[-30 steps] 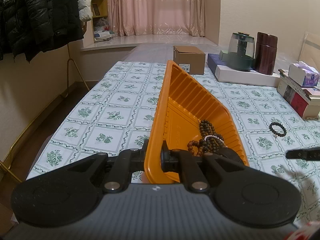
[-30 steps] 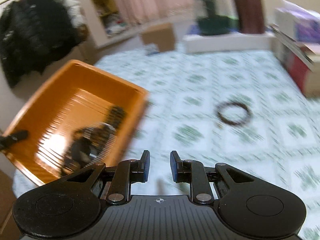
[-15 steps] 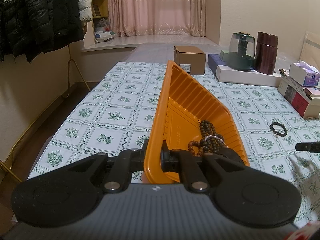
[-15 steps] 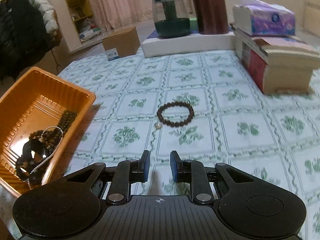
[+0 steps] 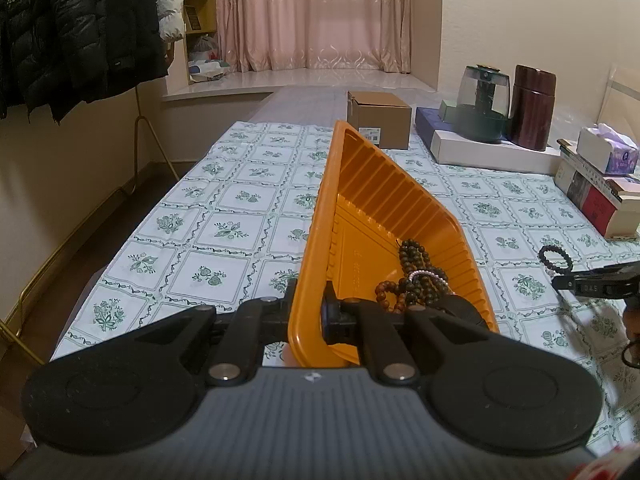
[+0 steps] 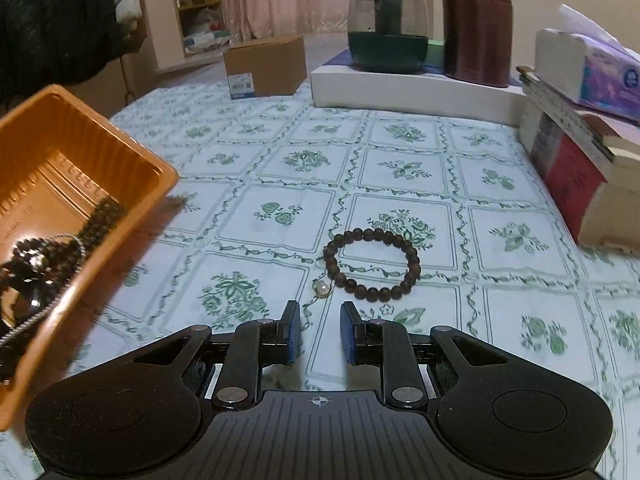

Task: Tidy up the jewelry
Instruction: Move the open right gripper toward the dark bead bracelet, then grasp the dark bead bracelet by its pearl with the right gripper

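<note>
My left gripper [image 5: 308, 314] is shut on the near rim of an orange tray [image 5: 372, 200] and holds it tilted above the table. Several dark bead strings and a thin silver chain [image 5: 416, 280] lie in its low corner. The tray also shows at the left of the right wrist view [image 6: 80, 152]. A dark bead bracelet [image 6: 372, 260] lies on the tablecloth with a small pearl bead [image 6: 322, 288] beside it. My right gripper [image 6: 319, 334] is open and empty, just short of the bracelet. It shows in the left wrist view [image 5: 588, 282] beside the bracelet [image 5: 556, 258].
A cardboard box [image 6: 264, 66], a white flat box [image 6: 412, 90] with a glass jug [image 6: 388, 16] and a brown canister [image 6: 476, 24], and stacked books [image 6: 580, 168] under a tissue pack [image 6: 588, 68] line the far and right sides. Coats [image 5: 72, 32] hang at left.
My right gripper has swung right from the tray and moved close to the bracelet, jaws still apart. My left gripper keeps hold of the tilted tray.
</note>
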Available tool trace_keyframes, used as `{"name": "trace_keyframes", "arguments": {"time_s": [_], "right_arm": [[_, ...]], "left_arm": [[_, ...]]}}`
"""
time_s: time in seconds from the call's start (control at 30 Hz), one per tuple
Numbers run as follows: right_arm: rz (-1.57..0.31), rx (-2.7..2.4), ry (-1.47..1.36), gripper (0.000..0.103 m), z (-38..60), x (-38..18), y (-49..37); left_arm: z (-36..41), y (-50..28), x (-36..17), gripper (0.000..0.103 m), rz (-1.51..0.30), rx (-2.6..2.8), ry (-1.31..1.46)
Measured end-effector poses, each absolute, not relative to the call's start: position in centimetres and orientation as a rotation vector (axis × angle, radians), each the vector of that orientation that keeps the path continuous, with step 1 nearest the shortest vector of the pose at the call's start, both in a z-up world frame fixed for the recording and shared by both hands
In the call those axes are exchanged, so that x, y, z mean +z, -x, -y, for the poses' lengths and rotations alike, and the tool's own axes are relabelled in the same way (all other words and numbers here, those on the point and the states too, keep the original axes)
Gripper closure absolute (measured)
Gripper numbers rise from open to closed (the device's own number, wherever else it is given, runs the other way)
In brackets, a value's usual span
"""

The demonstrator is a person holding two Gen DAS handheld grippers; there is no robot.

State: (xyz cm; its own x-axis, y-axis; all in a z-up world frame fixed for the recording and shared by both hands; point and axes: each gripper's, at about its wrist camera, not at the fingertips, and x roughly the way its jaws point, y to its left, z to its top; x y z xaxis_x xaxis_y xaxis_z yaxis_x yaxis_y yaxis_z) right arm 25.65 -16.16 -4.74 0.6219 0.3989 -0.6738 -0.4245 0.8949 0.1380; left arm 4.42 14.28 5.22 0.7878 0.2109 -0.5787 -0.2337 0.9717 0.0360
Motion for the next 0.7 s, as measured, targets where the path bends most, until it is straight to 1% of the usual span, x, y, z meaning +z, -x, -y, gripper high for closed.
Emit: {"name": "trace_keyframes", "arguments": {"time_s": [0.4,0.43,0.47,0.7], "right_arm": [[-0.695,0.523,0.180,0.082,14.8,-5.3,-26.3],[-0.694,0.526,0.185,0.089,14.6,-5.3,-26.2],[-0.693,0.522,0.191,0.094,14.5,-5.2,-26.0],[-0.665,0.548,0.183,0.094,13.8,-3.4,-23.9]], "left_arm": [[-14.3,-4.5,5.2,0.095,-0.618,0.242,0.044],[-14.3,-4.5,5.2,0.095,-0.618,0.241,0.045],[-14.3,-4.5,5.2,0.095,-0.618,0.241,0.045],[-14.3,-4.5,5.2,0.095,-0.617,0.240,0.044]]}}
